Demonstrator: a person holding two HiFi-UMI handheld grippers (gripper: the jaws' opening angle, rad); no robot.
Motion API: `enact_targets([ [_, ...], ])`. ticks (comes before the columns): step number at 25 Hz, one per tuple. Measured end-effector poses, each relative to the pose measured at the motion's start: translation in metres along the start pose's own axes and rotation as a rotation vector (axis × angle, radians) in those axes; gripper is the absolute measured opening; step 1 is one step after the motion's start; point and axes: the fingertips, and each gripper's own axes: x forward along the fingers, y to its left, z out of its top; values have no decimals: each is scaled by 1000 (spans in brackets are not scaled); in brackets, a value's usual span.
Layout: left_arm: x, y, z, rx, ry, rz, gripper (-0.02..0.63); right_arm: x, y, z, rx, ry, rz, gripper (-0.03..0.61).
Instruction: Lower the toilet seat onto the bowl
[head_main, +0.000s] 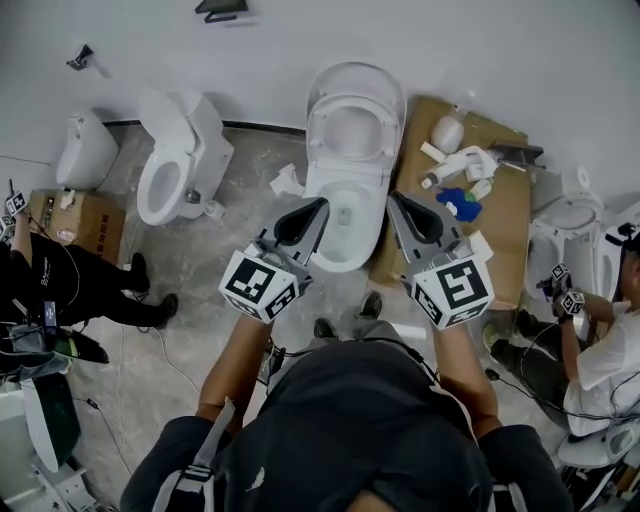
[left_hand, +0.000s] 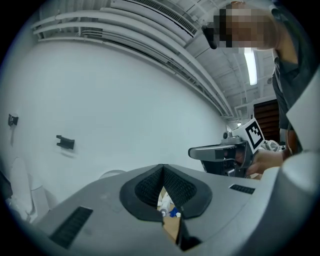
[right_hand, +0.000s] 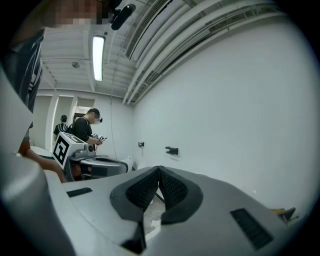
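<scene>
The toilet seat (head_main: 318, 140) stands raised at the upper centre of the head view, leaning back toward the wall. The open bowl (head_main: 372, 235) is just below it in the frame. From this angle it is hard to say whether a lid stands behind the seat as well.

To lower it well, one gripper should probably reach to the seat's top edge, hook or pinch the ring there, and tip it forward. The seat then needs guiding all the way down, because letting go early risks it slamming on the bowl.

The left gripper (head_main: 322, 205) and the right gripper (head_main: 395, 200) are held side by side at the centre of the frame, on either side of the bowl's front. Both point toward the wall, roughly level, on forearms stretched out from the body. Neither touches the toilet.

In the left gripper view the jaws of the left gripper (left_hand: 162, 167) meet at their tips with nothing between them. The right gripper (right_hand: 159, 169) is the same: jaws together and empty.
</scene>
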Motion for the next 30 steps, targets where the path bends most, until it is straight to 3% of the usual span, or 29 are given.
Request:
enact_targets([
  [10,64,16,8,21,8,94,5,33,-65,5,1,-26,102,8],
  [17,75,32,6,23,21,127,5,54,-78,0,10,-24,135,8],
  [21,73,54,5,11,13,115,5,72,-75,0,7,-15,114,8],
  [30,61,103,19,5,-26,6,5,110,-54,18,-21,-4,5,8],
])
